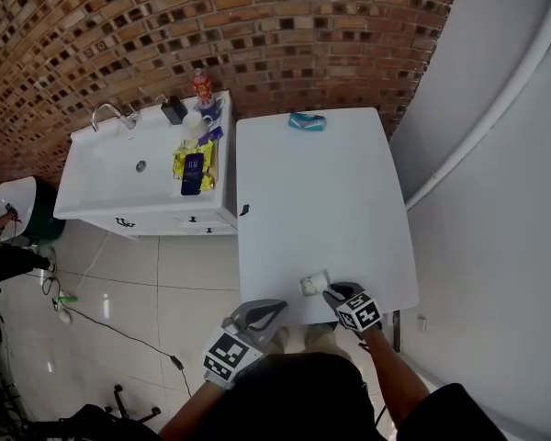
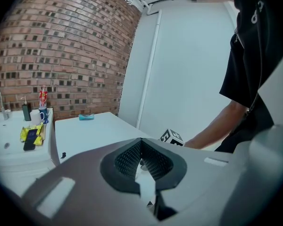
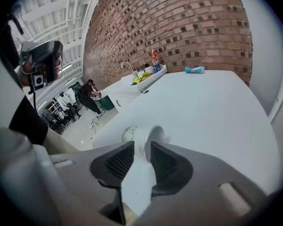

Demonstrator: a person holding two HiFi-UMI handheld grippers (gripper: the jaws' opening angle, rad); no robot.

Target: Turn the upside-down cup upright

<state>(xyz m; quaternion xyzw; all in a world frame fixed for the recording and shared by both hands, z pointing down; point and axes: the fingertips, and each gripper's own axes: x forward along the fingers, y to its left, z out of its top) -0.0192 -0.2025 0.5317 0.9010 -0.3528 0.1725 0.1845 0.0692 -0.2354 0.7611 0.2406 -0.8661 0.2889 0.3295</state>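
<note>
Black ribbed pads point(image 3: 117, 161) of the right claw point(image 3: 141, 147) stand apart, released. Just past their tips, low in the middle of the right gripper view, the white cup point(image 3: 140, 136) lies on its side on the white tabletop point(image 3: 212, 107), mouth turned to frame right. The pads cut off its lower part, so contact cannot be judged. A pale greenish print on its end is too blurred to read. The left claw point(image 2: 141, 140) is clenched tip to tip on nothing; its own body hides the cup, and only the right claw's marker cube point(image 2: 172, 137) and a forearm point(image 2: 217, 126) show beyond. At the tabletop's far edge lies a teal object point(image 1: 307, 121). On the sink unit point(image 1: 119, 168) at upper left, the red-labelled bottle point(image 1: 202, 85) carries print too small to read.
</note>
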